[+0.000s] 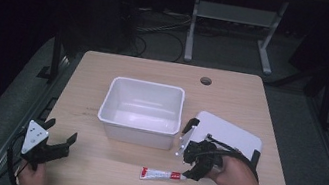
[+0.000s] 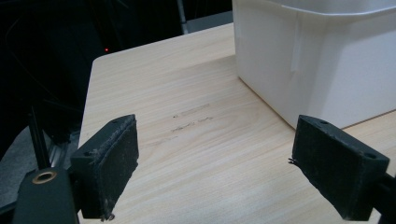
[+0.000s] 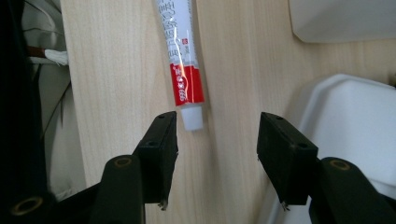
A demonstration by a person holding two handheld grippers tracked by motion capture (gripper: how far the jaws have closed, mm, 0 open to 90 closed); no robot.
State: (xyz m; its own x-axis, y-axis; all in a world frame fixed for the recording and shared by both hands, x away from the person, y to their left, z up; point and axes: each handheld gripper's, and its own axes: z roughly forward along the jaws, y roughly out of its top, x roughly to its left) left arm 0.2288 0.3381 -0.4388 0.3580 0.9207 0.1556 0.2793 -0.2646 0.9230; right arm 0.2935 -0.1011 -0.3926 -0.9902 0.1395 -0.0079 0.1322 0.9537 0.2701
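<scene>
The right gripper point(image 1: 191, 170) is down at the near edge of the table point(image 1: 88, 171), pointing left at the cap end of a red-and-white tube point(image 1: 162, 175) that lies flat on the wood, just near of the white tub point(image 1: 141, 110). In the right gripper view its jaws stand apart with nothing between them; the tube point(image 3: 180, 65) lies just ahead, its white cap almost level with the tips and closer to the left pad than to the middle of the gap. A white lid point(image 1: 229, 134) lies under and behind that hand, to the right of the tub.

The left gripper point(image 1: 56, 143) hangs off at the near left corner, well apart from the tube, jaws wide and empty, looking across bare wood toward the tub point(image 2: 322, 60).

This looks like the approach to a pickup, and the grasp has not begun. To my eye the next move calls for sliding forward along the tube so the pads straddle the cap or the body, shifting a little sideways to centre it, staying low, then closing. The tub, open and empty, seems the likely place for it.
</scene>
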